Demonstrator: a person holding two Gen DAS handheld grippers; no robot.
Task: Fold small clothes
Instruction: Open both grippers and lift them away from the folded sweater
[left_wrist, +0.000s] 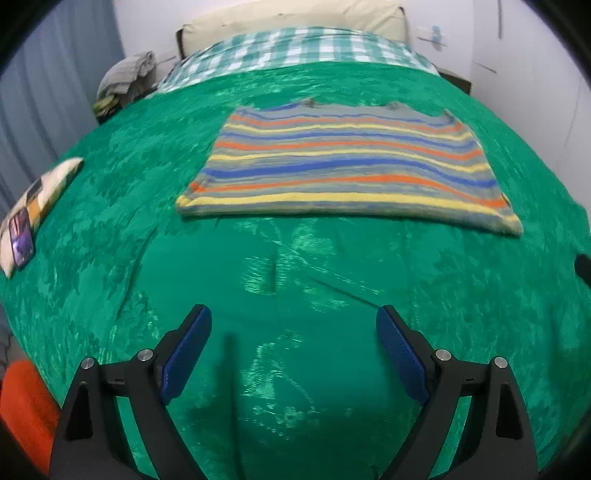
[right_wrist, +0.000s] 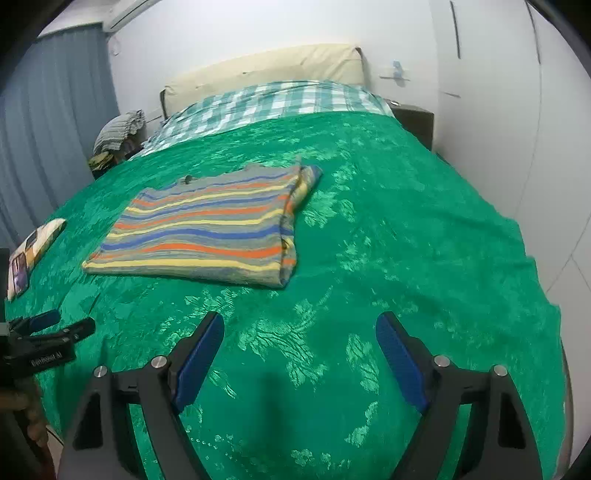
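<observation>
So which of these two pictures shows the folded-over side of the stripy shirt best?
The right wrist view: the striped shirt shows its doubled right edge, layers visible. The left wrist view shows it flat and wide, that fold hardly readable.

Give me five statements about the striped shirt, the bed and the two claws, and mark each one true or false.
1. The striped shirt lies on the green bedspread. True.
2. The left claw is shut on the shirt. False: it is open, with only bedspread between its fingers.
3. The right claw is open and holds nothing. True.
4. The shirt's right side is folded over itself. True: the right wrist view shows a doubled layer along that edge.
5. The checked cloth covers the shirt. False: it lies at the head of the bed, apart from the shirt.
</observation>
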